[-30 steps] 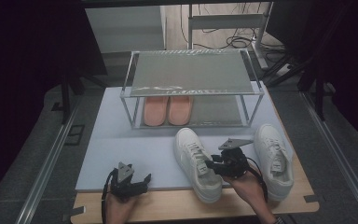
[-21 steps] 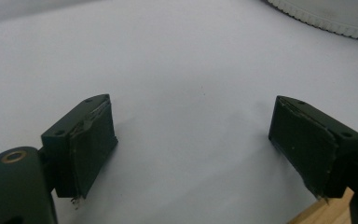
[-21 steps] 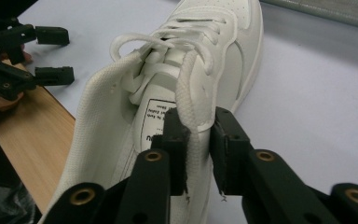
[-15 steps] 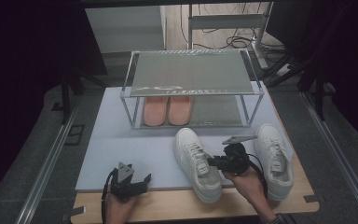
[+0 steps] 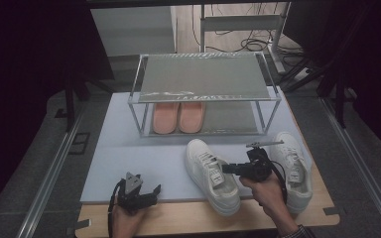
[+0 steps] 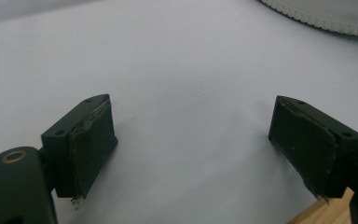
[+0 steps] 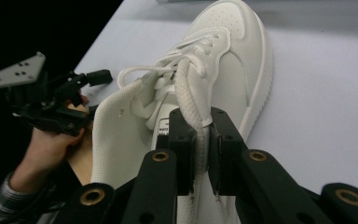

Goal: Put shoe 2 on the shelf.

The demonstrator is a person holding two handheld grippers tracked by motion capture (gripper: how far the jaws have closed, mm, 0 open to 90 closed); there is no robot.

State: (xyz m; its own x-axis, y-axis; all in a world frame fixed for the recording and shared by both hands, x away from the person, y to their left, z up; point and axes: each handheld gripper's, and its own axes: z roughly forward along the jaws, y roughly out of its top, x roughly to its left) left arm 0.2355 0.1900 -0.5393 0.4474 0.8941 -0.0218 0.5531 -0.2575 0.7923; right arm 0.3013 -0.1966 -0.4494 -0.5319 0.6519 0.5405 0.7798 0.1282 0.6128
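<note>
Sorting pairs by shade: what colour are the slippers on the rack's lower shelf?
Peach-orange slippers, clearest in the high view.

I work in what looks like a lab or recording room: my table [image 5: 297, 220] is a wooden board under a pale mat [image 5: 144, 158], flanked by aluminium frame rails [image 5: 49, 173], with loose cables [image 5: 238, 42] on the floor behind and dark curtains [image 5: 30, 49] at the sides.
</note>
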